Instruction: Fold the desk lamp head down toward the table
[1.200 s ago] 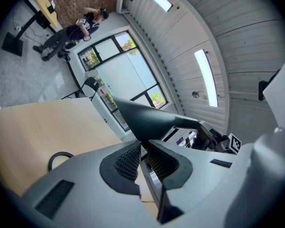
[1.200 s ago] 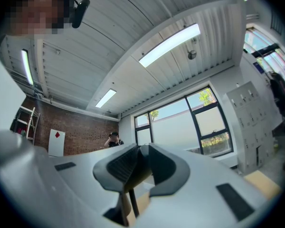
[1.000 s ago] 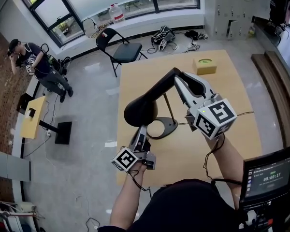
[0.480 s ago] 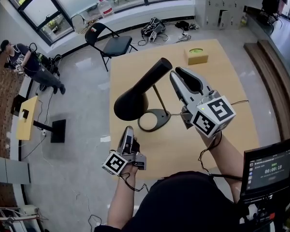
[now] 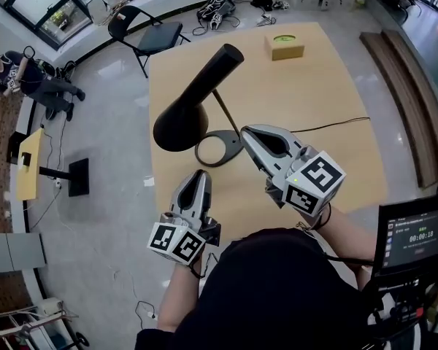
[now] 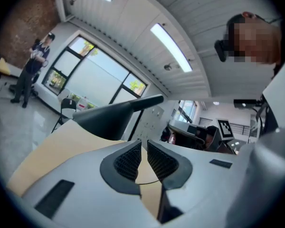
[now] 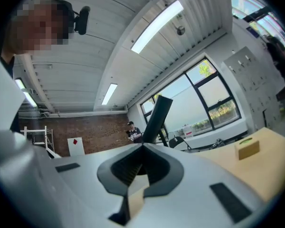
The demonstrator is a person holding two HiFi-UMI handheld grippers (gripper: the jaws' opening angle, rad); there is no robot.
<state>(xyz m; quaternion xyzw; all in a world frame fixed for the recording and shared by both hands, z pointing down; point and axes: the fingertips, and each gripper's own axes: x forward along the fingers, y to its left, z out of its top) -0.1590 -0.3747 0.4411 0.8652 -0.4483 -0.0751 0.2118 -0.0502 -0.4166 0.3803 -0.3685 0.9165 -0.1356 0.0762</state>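
**Lamp** (image 5: 197, 97): black desk lamp, standing on the surface (image 5: 314, 86) toward its left side. The round base (image 5: 217, 150) lies flat. A thin stem rises from the base to a long cone-shaped head (image 5: 179, 126). The head is tilted, its wide mouth low and near the left edge of the surface, its narrow end raised toward the far side. Neither tool has hold of it.

**Left hand-held gripper** (image 5: 199, 175): held over the near left part of the surface, pointing at the lamp and clear of it. In the left gripper view its jaws (image 6: 143, 144) stand a narrow slit apart, with only the surface showing through the gap. The lamp head (image 6: 109, 118) lies beyond them.

**Right hand-held gripper** (image 5: 244, 132): held just beside the right rim of the base; whether it touches cannot be told. In the right gripper view its jaws (image 7: 142, 147) meet tip to tip, with nothing gripped. The narrow end of the lamp (image 7: 156, 118) rises behind them.

**Cable** (image 5: 328, 125): thin and dark, running from the base across the surface to the right.

**Box** (image 5: 285, 47): small and tan with a green top, on the far side of the surface, well apart from the lamp.

**Chair** (image 5: 146, 35): black, on the floor beyond the far left corner.

**Person** (image 5: 22, 79): on the floor at far left.
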